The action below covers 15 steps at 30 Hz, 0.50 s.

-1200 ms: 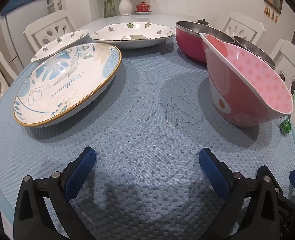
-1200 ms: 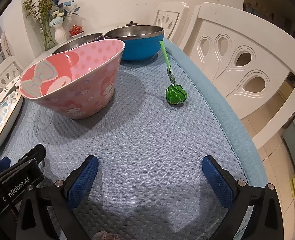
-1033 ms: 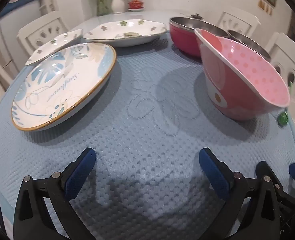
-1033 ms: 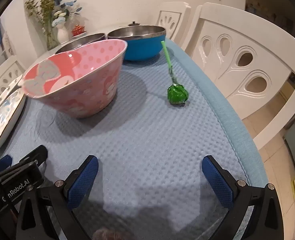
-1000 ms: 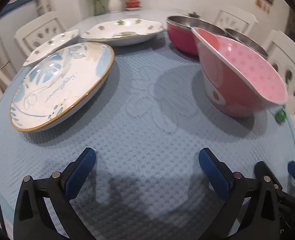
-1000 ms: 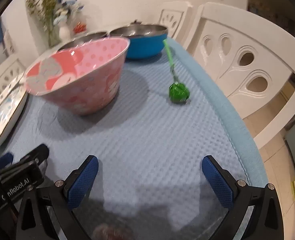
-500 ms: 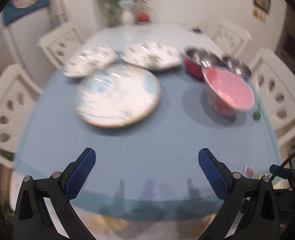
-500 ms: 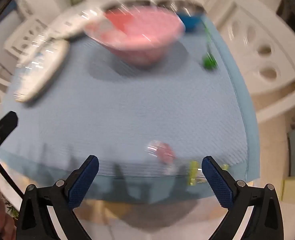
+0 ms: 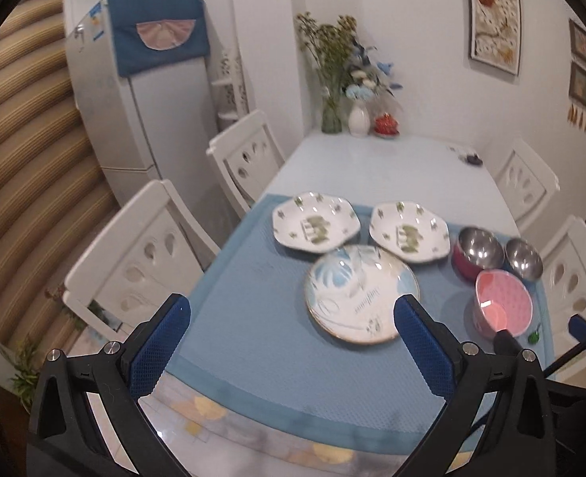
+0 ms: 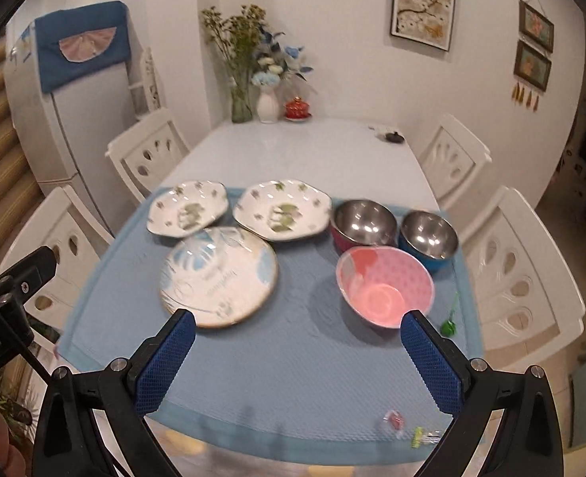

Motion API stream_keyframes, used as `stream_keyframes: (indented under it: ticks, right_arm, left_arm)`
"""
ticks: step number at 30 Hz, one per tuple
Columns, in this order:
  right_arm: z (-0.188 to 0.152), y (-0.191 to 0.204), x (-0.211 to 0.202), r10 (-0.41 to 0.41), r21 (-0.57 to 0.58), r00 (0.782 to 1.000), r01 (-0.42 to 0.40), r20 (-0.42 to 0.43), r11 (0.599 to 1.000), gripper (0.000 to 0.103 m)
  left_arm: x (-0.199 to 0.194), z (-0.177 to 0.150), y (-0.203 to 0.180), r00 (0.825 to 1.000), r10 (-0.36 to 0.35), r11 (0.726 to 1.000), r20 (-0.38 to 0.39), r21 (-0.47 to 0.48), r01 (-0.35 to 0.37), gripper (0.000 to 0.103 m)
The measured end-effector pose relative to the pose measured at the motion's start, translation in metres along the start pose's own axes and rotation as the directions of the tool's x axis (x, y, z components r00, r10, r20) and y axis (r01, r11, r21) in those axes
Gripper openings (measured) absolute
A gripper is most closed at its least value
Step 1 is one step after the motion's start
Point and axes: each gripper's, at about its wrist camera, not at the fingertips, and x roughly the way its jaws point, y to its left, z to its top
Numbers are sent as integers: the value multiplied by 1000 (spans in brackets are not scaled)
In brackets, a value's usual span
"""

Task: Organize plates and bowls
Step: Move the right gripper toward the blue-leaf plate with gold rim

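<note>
On the blue mat (image 10: pixel 277 373) lie a large round blue-leaf plate (image 10: pixel 218 275), also in the left wrist view (image 9: pixel 362 293), and behind it two white flowered plates (image 10: pixel 187 208) (image 10: pixel 283 210). To the right stand a pink bowl (image 10: pixel 385 286), a red steel bowl (image 10: pixel 362 222) and a blue steel bowl (image 10: pixel 428 238). My left gripper (image 9: pixel 293 346) and right gripper (image 10: pixel 298 357) are both open and empty, held high above the near edge of the table.
A green lollipop (image 10: pixel 448 326) lies right of the pink bowl. Small wrapped candies (image 10: pixel 394 423) lie near the mat's front right corner. White chairs (image 10: pixel 519 274) stand around the table. Vases (image 10: pixel 267 105) stand at the far end. A fridge (image 9: pixel 142 91) stands at left.
Both grippers have risen and pulled back from just above the mat to high over the table's near edge. The dishes have not moved.
</note>
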Motion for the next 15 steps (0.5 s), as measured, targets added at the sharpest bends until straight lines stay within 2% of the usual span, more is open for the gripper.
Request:
stream_keyframes:
  ticks: [3,7,15]
  right_arm:
    - [8,14,-4,12,1,1000,-12,14,1000,103]
    - [16,29,0,10,-9,1000,-10,15,1000,103]
    - [24,45,16,16,5,1000,-16,-14,1000,103]
  left_arm:
    - [-2,11,15,999,-32,999,24,-32,33,102]
    - [0,19,24,999,-32,999,40,-38,33,102]
    - [20,30,37,998,-63,997,18,-37,63,102]
